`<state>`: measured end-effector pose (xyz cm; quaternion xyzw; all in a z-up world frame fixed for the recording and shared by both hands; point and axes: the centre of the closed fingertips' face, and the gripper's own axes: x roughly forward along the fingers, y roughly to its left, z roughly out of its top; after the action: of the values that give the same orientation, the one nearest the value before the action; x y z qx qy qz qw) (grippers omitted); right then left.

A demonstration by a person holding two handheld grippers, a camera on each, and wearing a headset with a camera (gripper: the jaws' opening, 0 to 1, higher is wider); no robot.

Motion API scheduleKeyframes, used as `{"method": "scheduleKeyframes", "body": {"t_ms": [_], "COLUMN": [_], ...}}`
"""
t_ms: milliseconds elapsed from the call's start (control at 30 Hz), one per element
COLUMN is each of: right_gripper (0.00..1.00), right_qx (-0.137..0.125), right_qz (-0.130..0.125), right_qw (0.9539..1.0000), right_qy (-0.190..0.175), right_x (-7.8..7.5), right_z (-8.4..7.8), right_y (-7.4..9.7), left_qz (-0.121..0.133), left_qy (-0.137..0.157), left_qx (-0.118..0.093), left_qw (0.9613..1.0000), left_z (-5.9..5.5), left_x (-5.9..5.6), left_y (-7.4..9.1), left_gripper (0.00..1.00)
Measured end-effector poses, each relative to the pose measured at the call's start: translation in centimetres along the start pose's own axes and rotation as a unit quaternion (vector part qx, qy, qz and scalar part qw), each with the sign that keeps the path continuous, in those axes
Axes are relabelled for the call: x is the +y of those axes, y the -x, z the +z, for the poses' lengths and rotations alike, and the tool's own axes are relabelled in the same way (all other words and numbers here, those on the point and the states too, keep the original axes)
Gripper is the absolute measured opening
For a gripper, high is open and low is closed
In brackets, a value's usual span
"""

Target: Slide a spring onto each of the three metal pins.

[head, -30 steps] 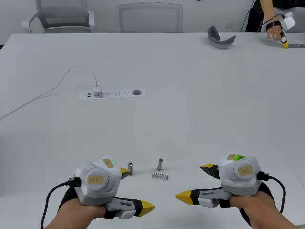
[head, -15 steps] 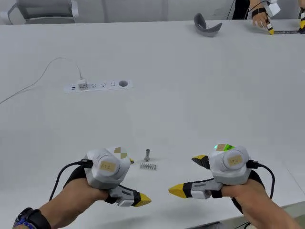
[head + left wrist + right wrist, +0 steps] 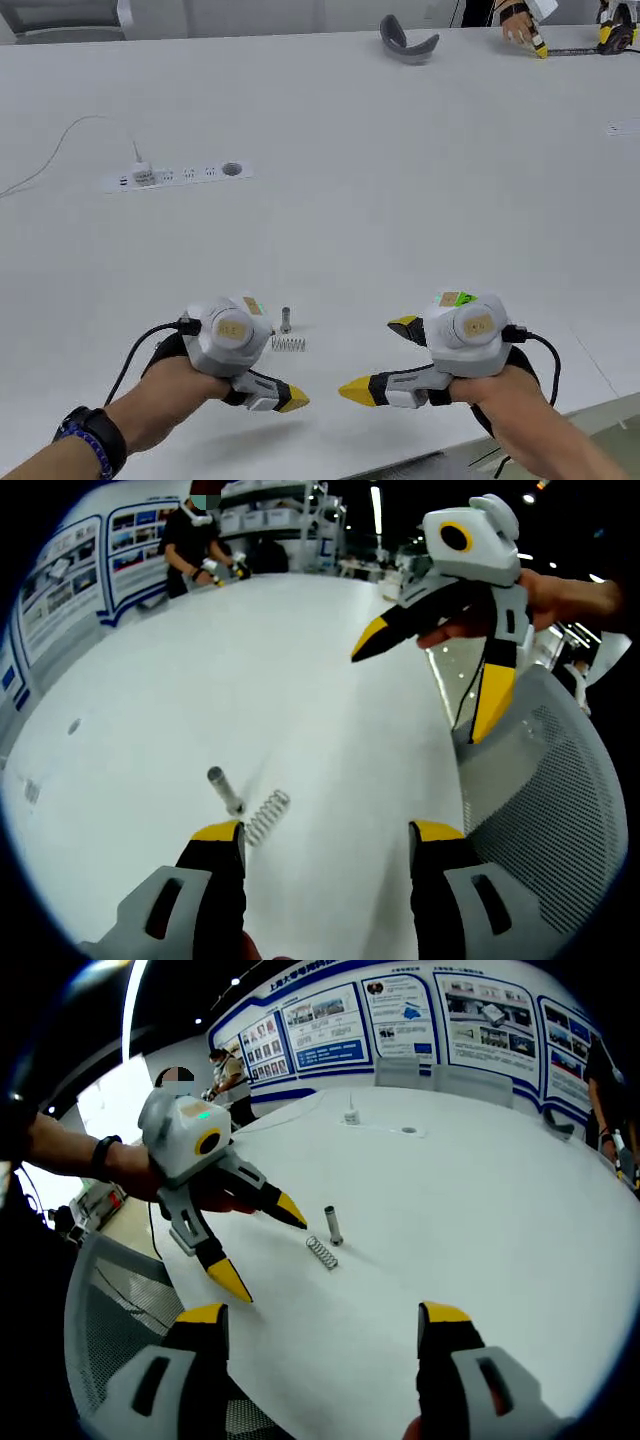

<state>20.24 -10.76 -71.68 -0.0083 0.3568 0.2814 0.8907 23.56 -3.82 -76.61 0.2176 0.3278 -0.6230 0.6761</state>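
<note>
A short metal pin [image 3: 286, 319] stands on the white table, with a small spring [image 3: 288, 344] lying just in front of it. My left gripper [image 3: 275, 355] hovers open right beside them, one yellow tip close to the spring. In the left gripper view, the pin [image 3: 225, 790] and spring [image 3: 265, 815] sit just past the left jaw, and my left gripper [image 3: 325, 832] holds nothing. My right gripper [image 3: 380, 357] is open and empty, a hand's width to the right. The right gripper view has the pin [image 3: 332, 1225], the spring [image 3: 321, 1251] and the left gripper [image 3: 263, 1248].
A white power strip [image 3: 175, 175] with a plugged cable lies at mid-left. A grey curved object [image 3: 405, 42] rests at the far side, near another person's hands [image 3: 520, 25]. The table's front edge [image 3: 560, 425] runs just below my right hand.
My left gripper has moved right, closer to the pin and spring. The right gripper keeps its distance from them. The head camera has tilted, shifting the whole scene.
</note>
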Motion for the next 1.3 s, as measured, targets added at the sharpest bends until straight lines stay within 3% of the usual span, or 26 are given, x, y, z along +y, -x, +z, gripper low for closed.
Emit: {"method": "scheduleKeyframes", "body": {"t_ms": [367,500,733,1100,1300], "right_gripper": [0.77,0.77,0.76,0.76,0.75], "right_qx": [0.002,0.003,0.002,0.004,0.002], "right_qz": [-0.001,-0.001,0.001,0.009,0.005], "right_qw": [0.9999,0.9999,0.9998,0.9997,0.9997], "right_qy": [-0.016,-0.017,-0.019,-0.02,-0.025], "right_x": [-0.6,-0.5,-0.5,0.1,-0.3], "right_z": [-0.6,-0.6,-0.5,-0.5,-0.3], "right_y": [0.4,0.4,0.2,-0.1,0.2], "left_qz": [0.009,0.012,0.022,0.045,0.041], "left_qy": [0.031,0.053,0.049,0.046,0.049], "left_qx": [0.007,0.005,0.008,0.016,0.02], "left_qw": [0.9994,0.9985,0.9985,0.9978,0.9978], "left_z": [-0.6,-0.8,-1.8,-1.9,-2.2], "left_x": [1.2,1.3,1.4,2.3,1.8], "left_y": [-2.7,-2.6,-2.0,-2.4,-2.6], "left_gripper": [0.63,0.59,0.48,0.27,0.13]}}
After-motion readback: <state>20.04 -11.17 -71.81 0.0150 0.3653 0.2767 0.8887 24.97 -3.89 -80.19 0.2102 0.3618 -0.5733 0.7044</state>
